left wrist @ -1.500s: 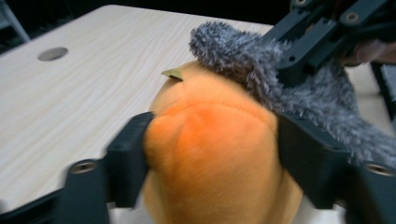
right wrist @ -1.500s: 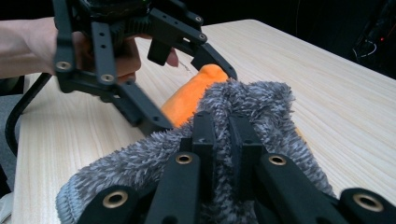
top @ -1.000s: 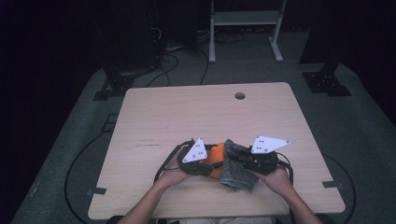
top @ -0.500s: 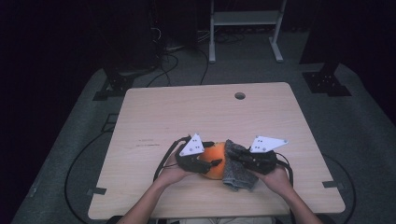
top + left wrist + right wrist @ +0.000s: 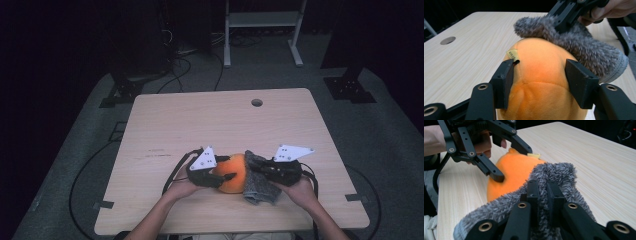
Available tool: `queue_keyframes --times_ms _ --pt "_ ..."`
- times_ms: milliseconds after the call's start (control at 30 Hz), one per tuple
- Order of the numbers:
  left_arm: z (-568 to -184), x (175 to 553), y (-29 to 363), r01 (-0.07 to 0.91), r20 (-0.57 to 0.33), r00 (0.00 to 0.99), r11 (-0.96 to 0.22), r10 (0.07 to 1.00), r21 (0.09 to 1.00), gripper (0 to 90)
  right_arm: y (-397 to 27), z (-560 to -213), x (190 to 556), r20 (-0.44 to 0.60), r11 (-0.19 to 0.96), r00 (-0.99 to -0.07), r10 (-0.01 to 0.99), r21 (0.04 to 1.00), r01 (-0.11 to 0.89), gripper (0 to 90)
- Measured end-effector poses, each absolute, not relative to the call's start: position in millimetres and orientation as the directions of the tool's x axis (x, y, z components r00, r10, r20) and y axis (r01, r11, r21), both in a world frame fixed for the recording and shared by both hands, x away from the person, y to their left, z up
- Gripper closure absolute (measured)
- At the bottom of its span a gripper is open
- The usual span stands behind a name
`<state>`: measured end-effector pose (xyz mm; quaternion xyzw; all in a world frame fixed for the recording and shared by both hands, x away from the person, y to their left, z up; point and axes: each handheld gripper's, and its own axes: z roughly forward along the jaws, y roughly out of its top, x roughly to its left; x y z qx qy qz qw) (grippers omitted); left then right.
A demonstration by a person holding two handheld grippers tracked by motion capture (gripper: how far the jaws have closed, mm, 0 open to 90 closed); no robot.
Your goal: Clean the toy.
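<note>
An orange plush toy [image 5: 237, 181] lies near the table's front edge, between the person's two hands. My left gripper [image 5: 227, 171] grips it from the left, and its pads [image 5: 505, 75] press into both sides of the plush [image 5: 539, 52]. Its jaws have just been closing on the toy. My right gripper [image 5: 542, 185] is shut on a grey fuzzy sock [image 5: 559, 172]. The sock's [image 5: 260, 185] open end lies against the plush's right side and partly over it [image 5: 584, 47]. The right gripper [image 5: 564, 22] reaches in from the far side in the left gripper view.
The light wooden table [image 5: 200, 125] has a round cable hole [image 5: 257, 102] near its far edge. Black cables [image 5: 170, 180] trail from the grippers over the front edge. Stand legs [image 5: 350, 87] and a white frame [image 5: 260, 20] stand on the dark floor beyond.
The left gripper's plate has shifted slightly over the plush. Both hands, the plush and the sock stay in about the same spot.
</note>
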<state>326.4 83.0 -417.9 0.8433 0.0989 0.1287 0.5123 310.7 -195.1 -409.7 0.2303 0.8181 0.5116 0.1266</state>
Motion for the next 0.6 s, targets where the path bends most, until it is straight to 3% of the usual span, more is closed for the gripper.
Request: queue_keyframes --times_ms 167,200,233,300,500,600 --pt "-414.4 333.1 81.6 0.140 0.023 0.945 -0.468 0.326 0.873 16.9 -182.6 -410.3 305.3 0.018 0.374 -0.882 0.470 0.901 0.218 81.6" --pt "-415.2 333.2 81.4 0.141 0.025 0.945 -0.475 0.327 0.868 19.5 -181.7 -410.4 304.1 0.009 0.376 -0.880 0.474 0.902 0.212 81.4" --pt "-416.2 332.1 81.6 0.128 0.048 0.941 -0.484 0.335 0.866 30.9 -183.7 -412.5 304.7 0.006 0.375 -0.873 0.488 0.901 0.216 81.6" --pt "-416.5 330.3 82.5 0.112 0.064 0.943 -0.490 0.328 0.865 35.3 -191.0 -417.1 307.2 0.027 0.361 -0.864 0.503 0.902 0.239 81.8" --pt "-417.0 329.7 81.7 0.091 0.088 0.938 -0.486 0.334 0.869 41.8 -209.8 -428.4 310.5 0.059 0.365 -0.829 0.556 0.879 0.307 81.8" --pt "-413.4 325.3 74.5 0.041 0.142 0.922 -0.455 0.360 0.890 42.9 -215.5 -424.6 308.8 0.077 0.329 -0.823 0.563 0.893 0.309 81.8"
